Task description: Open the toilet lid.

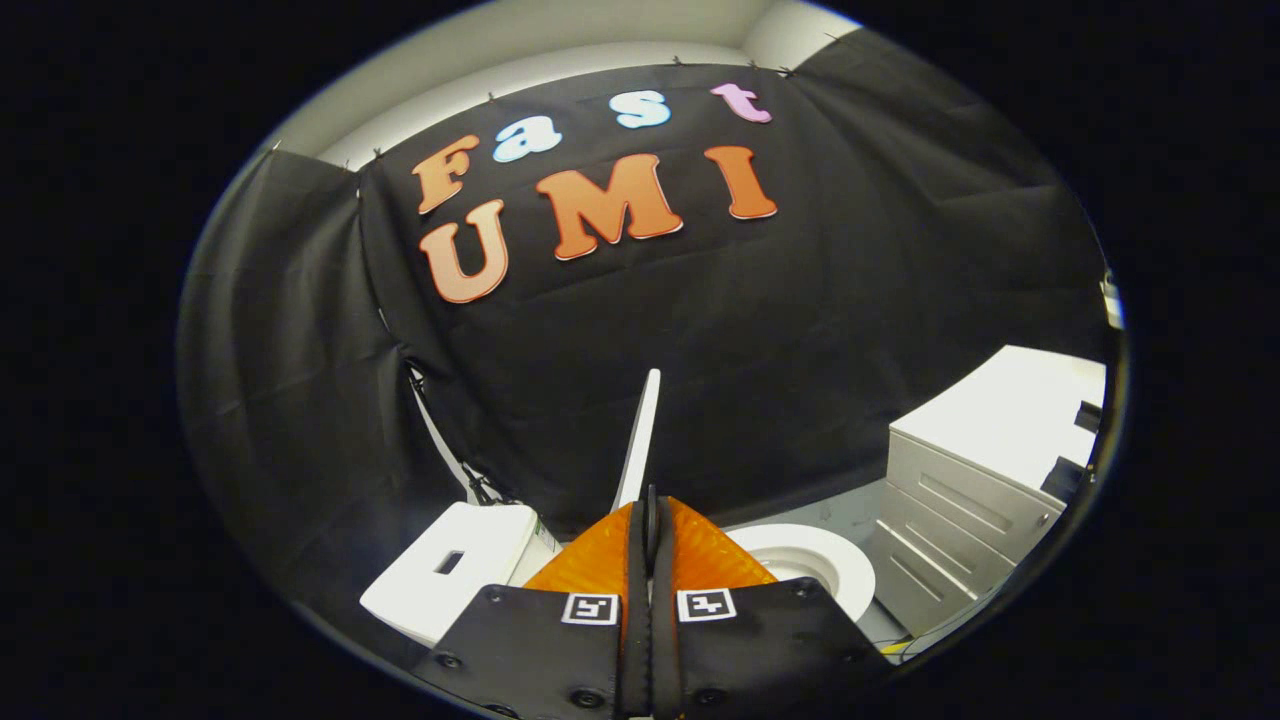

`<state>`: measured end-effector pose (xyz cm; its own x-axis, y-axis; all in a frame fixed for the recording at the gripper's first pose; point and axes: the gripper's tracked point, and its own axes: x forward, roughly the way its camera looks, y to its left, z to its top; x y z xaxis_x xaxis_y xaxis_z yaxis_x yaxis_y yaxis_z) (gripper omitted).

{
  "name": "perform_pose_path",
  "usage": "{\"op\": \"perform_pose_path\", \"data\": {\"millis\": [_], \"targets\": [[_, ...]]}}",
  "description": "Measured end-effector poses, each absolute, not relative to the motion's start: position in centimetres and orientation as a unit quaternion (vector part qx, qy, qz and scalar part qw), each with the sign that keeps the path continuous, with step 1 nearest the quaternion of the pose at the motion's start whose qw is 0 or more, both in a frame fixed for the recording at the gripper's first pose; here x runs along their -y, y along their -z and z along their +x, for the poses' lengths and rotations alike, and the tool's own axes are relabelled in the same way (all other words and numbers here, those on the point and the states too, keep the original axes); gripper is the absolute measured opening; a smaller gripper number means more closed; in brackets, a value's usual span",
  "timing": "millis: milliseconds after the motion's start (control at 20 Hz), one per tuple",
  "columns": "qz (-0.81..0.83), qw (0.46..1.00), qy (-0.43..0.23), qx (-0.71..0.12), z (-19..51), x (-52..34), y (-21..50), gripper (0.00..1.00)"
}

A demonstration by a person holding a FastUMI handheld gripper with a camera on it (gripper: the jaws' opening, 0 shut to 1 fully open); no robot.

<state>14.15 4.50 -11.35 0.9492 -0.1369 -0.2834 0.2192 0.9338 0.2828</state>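
Observation:
The white toilet lid point(641, 435) is raised and I see it edge-on, as a thin blade rising from between my fingers. My gripper point(650, 497) is shut on the lid's edge, with both fingers pressed against its two faces. To the right of the fingers, the white toilet seat ring point(835, 565) lies uncovered around the bowl opening. The white tank point(450, 570) with its dark flush slot sits to the left of the fingers. The lid's lower part and its hinge are hidden behind the gripper.
A white drawer cabinet point(985, 470) stands to the right of the toilet, close to the seat. Black cloth walls close in behind and to the left. A strip of grey floor point(850, 510) shows between the toilet and the cabinet.

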Motion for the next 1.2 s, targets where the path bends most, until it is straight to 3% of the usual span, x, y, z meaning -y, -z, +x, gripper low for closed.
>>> {"op": "perform_pose_path", "data": {"millis": [350,1200], "targets": [[0.119,0.984,0.055,-0.120,16.1,-11.6,8.0,0.08],[-0.014,0.992,0.042,-0.115,19.5,-28.4,5.8,0.08]]}}
